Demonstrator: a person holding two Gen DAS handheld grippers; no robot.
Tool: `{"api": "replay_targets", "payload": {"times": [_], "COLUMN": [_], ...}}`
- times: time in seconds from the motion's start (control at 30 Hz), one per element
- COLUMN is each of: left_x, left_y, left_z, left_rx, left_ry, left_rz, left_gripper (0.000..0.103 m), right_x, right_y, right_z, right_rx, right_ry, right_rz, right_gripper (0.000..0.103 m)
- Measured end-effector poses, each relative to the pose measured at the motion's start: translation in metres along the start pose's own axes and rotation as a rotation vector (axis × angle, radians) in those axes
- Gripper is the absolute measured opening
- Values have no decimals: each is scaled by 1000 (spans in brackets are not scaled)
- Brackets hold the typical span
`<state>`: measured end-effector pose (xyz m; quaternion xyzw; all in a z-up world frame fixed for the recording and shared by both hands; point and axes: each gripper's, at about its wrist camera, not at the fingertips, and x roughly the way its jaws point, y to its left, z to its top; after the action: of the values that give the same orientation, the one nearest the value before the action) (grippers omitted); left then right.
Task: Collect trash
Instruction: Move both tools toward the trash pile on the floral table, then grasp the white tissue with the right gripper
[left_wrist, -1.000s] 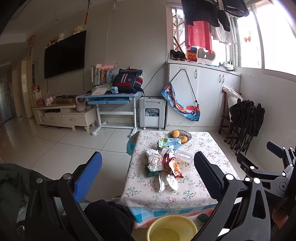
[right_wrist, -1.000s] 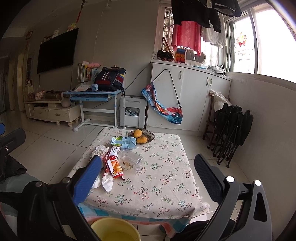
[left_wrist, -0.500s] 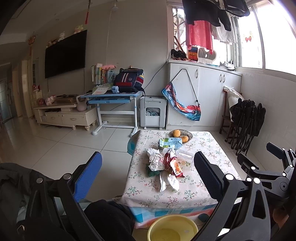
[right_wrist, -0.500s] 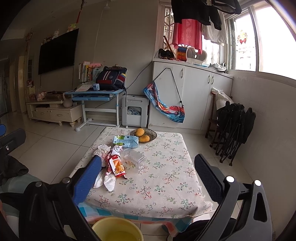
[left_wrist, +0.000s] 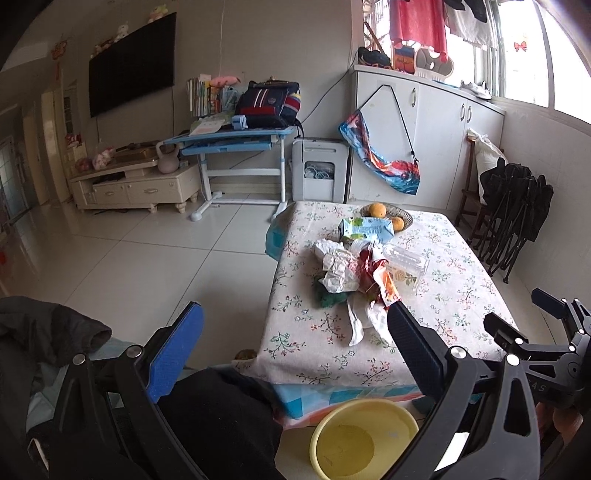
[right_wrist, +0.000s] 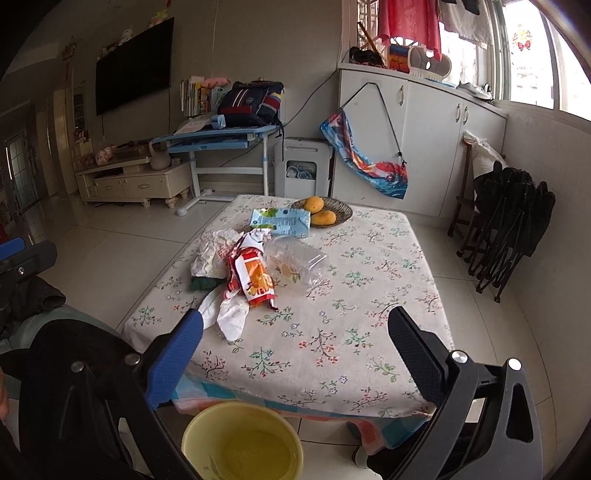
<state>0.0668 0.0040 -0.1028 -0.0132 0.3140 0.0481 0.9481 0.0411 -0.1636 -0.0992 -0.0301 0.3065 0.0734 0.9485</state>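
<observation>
Both my grippers hang wide open, empty: left gripper, then right gripper. Trash pile lies on the floral table at eleven o'clock; yellow basin sits below at six o'clock

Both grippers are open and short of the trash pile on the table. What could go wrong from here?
1. The crumpled paper, red snack wrapper and clear plastic container lie tangled together, so a grab may drag neighbours off the table.
2. The fruit bowl sits right behind the blue carton; reaching for the carton could knock it.
3. The yellow bin stands low at the near table edge, so light wrappers might miss it when released.
</observation>
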Motion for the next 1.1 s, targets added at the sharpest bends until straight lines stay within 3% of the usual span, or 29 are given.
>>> {"api": "replay_targets", "payload": {"times": [0.17, 0.3, 0.57, 0.73, 0.83, 1.0, 1.1], "left_x": [34, 55, 100, 118, 130, 147, 155], "left_y": [-3, -3, 2, 6, 9, 12, 10], "left_z": [-3, 1, 10, 5, -4, -13, -16], "left_rx": [14, 8, -6, -11, -11, -15, -20], "left_ry": [29, 39, 68, 91, 119, 155, 167], "left_rz": [0, 2, 1, -1, 0, 11, 12], "left_gripper": [96, 96, 96, 96, 96, 96, 96], "right_x": [38, 65, 120, 162, 172, 152, 147], "right_y": [11, 14, 19, 21, 22, 13, 17], "right_z": [-9, -4, 21, 33, 30, 17, -2], "right_rx": [6, 22, 38, 61, 55, 76, 120], "right_ry": [69, 103, 124, 191, 217, 235, 268], "right_rz": [84, 123, 159, 194, 202, 192, 236], "right_gripper": [94, 84, 84, 84, 84, 84, 81]}}
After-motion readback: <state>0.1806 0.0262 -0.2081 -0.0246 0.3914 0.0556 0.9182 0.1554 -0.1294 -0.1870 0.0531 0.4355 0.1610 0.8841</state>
